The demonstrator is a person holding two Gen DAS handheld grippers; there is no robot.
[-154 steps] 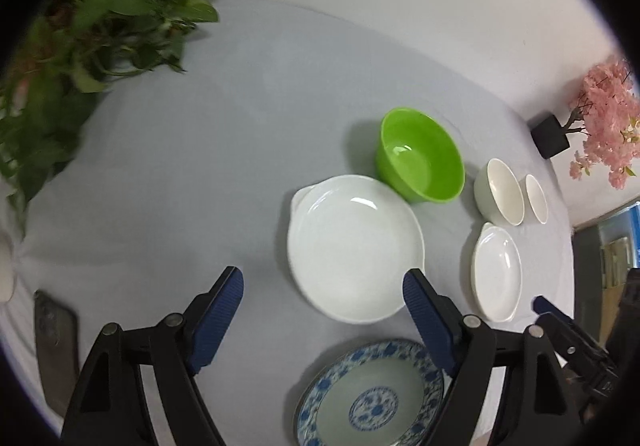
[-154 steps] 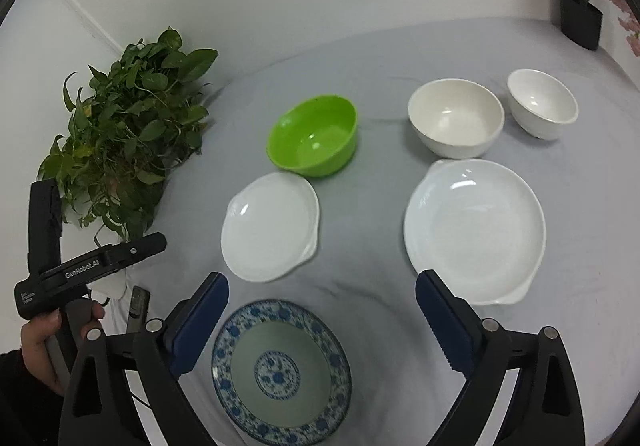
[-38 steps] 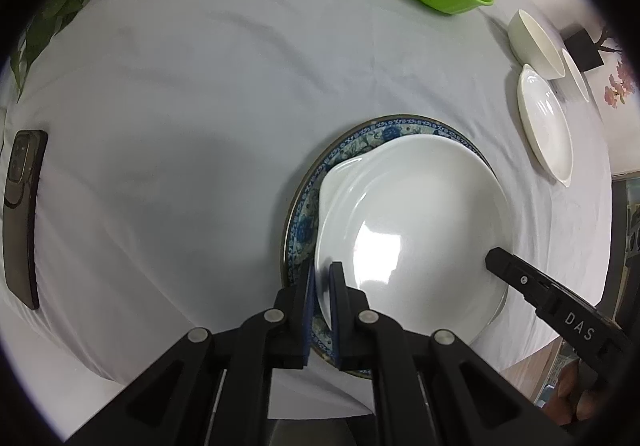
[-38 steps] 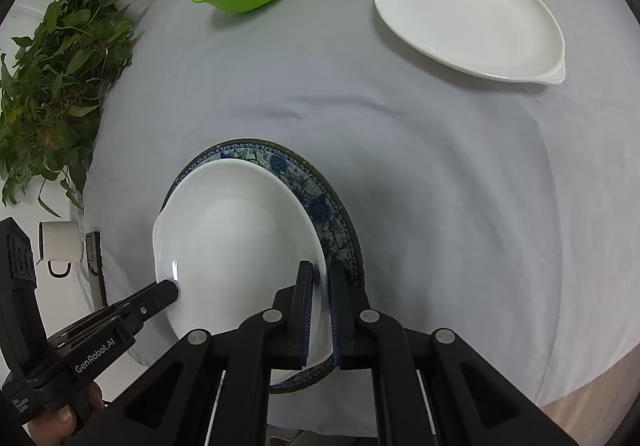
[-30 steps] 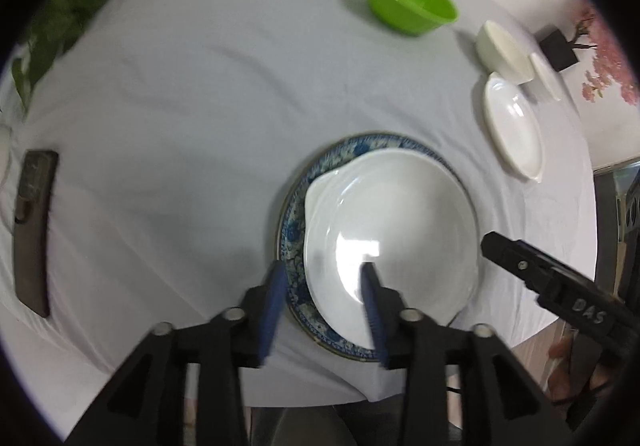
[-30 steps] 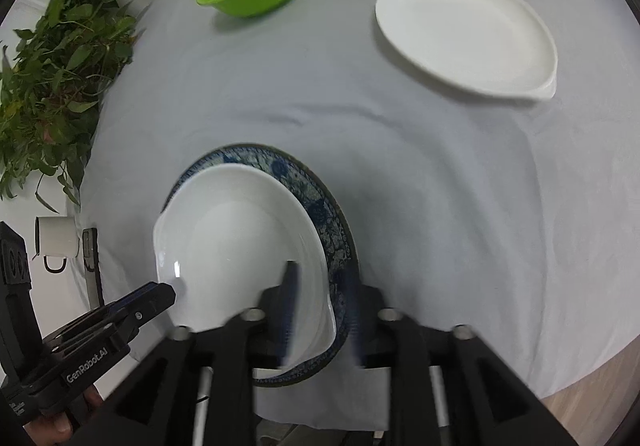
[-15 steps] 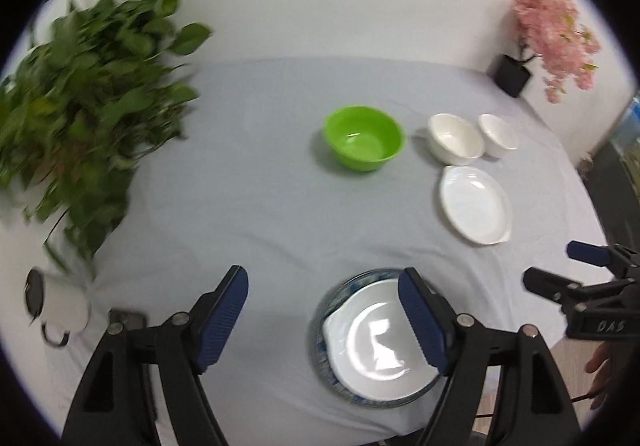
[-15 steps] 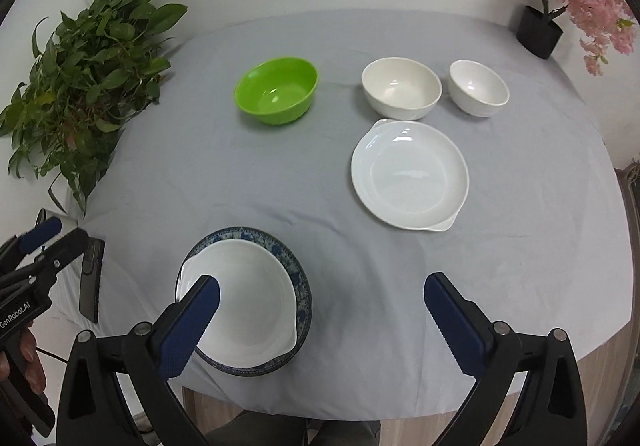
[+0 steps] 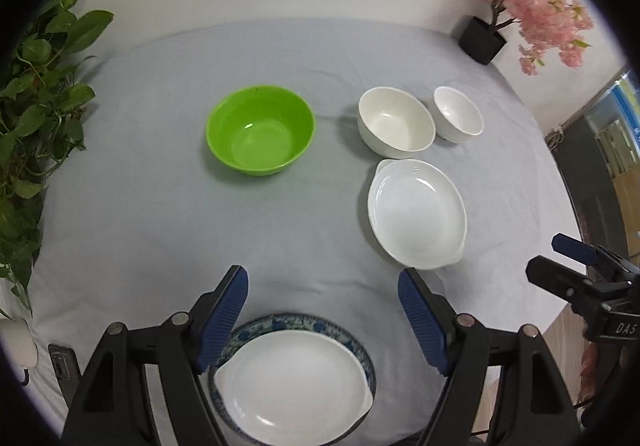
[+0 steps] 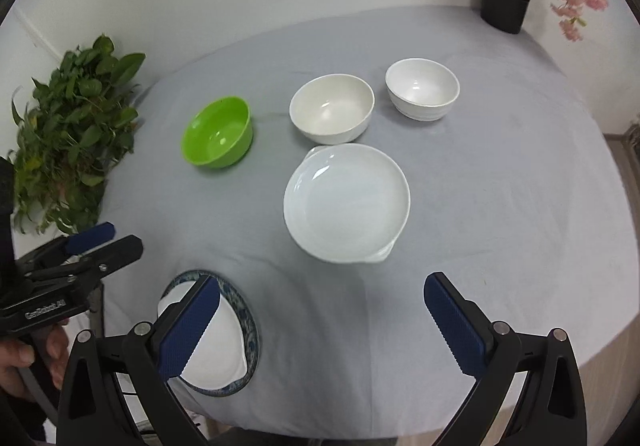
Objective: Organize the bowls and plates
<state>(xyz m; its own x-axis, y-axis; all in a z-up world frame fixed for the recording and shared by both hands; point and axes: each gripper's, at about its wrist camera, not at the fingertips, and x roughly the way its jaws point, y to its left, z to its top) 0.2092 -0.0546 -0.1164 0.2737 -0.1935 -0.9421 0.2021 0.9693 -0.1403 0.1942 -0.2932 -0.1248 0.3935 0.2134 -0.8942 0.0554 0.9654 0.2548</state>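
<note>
Both the left gripper (image 9: 322,310) and the right gripper (image 10: 322,320) hang spread wide, holding nothing, above the grey-clothed round table (image 9: 160,226). A white handled plate (image 9: 294,382) sits on the blue-patterned round plate (image 9: 320,324) at the near edge. Another white handled plate (image 10: 346,202) lies mid-table, below a green plastic bowl (image 10: 218,136) and two white bowls (image 10: 332,108).

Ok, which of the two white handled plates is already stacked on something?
The near white handled plate, resting on the blue-patterned plate by the left gripper. The other white plate lies alone on the grey cloth.
</note>
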